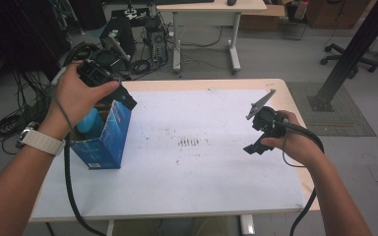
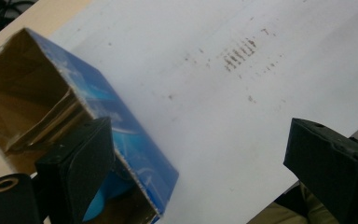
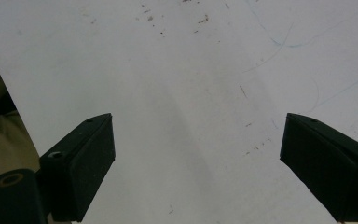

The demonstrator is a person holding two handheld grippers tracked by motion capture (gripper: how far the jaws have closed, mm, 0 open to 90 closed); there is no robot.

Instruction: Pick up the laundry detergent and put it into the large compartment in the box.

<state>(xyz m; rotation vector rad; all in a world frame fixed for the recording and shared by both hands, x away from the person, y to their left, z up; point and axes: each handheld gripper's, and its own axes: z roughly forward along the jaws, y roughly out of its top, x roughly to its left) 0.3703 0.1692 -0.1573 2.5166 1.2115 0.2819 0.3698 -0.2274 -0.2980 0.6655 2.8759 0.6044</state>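
A blue cardboard box (image 1: 107, 140) with an open top stands at the table's left side, and a light-blue object (image 1: 89, 123) sits inside it. My left gripper (image 1: 120, 98) hovers just above the box's open top, held by a hand with a white watch strap. In the left gripper view the jaws stand wide apart, nothing between them, with the box (image 2: 130, 144) below the left jaw and the light-blue object (image 2: 95, 205) peeking out. My right gripper (image 1: 256, 146) hangs over the table's right part, open and empty, above the bare white sheet (image 3: 191, 93).
A white sheet (image 1: 187, 172) covers the wooden table (image 1: 285, 91), with small brown marks (image 1: 188, 142) at its middle. Beyond the table lie cables (image 1: 83, 51) and equipment on the floor, another desk (image 1: 211, 10), and a black post (image 1: 349, 54) at the right.
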